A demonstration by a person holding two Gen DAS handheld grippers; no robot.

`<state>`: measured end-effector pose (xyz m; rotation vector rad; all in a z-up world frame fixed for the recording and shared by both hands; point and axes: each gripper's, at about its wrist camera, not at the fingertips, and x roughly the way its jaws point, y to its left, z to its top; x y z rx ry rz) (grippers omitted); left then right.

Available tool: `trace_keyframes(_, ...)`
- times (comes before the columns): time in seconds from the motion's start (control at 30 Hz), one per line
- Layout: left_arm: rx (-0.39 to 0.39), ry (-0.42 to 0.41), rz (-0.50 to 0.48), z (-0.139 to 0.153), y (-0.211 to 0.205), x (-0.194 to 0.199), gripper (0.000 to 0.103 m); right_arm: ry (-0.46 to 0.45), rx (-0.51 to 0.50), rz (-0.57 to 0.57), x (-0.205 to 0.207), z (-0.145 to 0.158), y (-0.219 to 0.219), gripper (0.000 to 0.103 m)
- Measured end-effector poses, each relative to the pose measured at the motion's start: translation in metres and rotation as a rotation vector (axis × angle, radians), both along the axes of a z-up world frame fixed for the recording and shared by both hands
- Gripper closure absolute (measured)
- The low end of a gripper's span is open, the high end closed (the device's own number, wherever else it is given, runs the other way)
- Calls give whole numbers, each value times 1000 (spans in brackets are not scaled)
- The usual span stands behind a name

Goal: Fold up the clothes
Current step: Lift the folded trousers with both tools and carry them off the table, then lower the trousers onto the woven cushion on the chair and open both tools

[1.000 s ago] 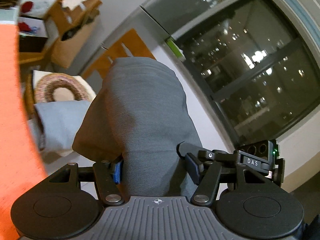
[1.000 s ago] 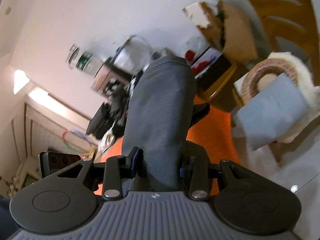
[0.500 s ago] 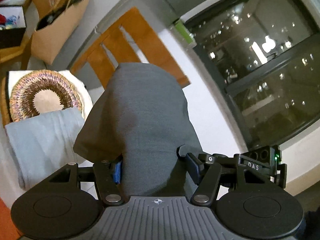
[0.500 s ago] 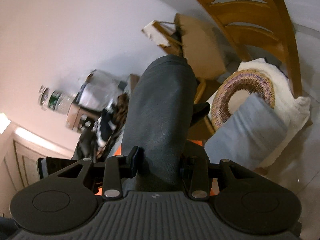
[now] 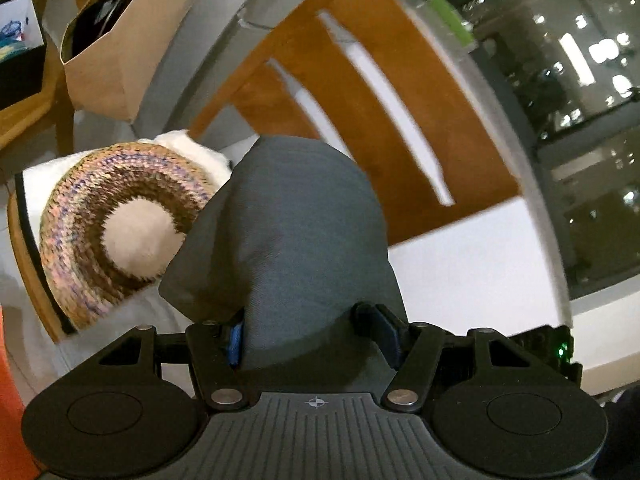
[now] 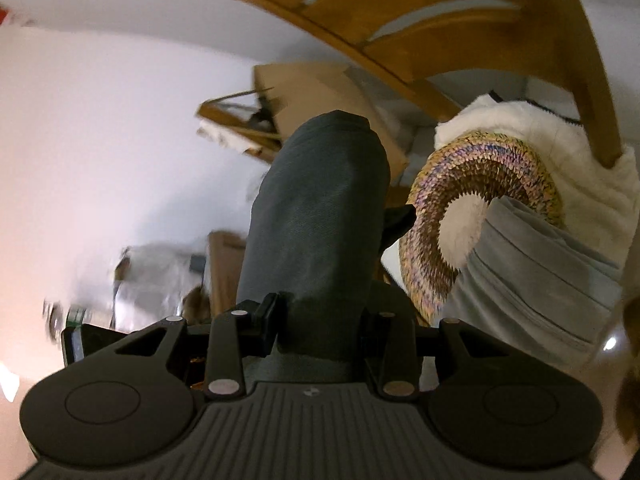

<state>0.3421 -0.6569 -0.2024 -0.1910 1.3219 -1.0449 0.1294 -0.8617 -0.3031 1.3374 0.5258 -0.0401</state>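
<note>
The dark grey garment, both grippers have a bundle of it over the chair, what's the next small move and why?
Probably lower the dark grey garment onto the light grey folded cloth on the chair. The left gripper and right gripper each have their jaws closed on a thick bundle, and the folded piece lies beside the crocheted round cushion, like the start of a pile.

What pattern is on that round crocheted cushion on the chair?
Rings of mottled pink-purple and brown around a cream centre on the round cushion, clearest in the left wrist view.
</note>
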Motion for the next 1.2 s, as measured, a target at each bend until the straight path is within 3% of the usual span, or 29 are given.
trace_keyframes(0.17, 47, 23, -70, -50, -26, 68, 38, 47, 35, -118, 51, -51, 5, 61)
trace_keyframes(0.5, 161, 62, -228, -177, -68, 177, 38, 180, 132, -385, 136, -168, 41, 61)
trace_keyframes(0.67, 216, 12, -296, -224, -83, 210, 39, 212, 148, -464, 173, -215, 56, 61)
trace_keyframes(0.87, 290, -286, -370, -229, -95, 208, 36, 215, 188, -494, 207, -245, 61, 59)
trace_keyframes(1.07, 365, -634, -443, -209, -100, 189, 35, 223, 246, -483, 225, -261, 66, 59)
trace_keyframes(1.2, 386, -767, -419, -188, -95, 176, 35, 231, 243, -463, 234, -266, 60, 55)
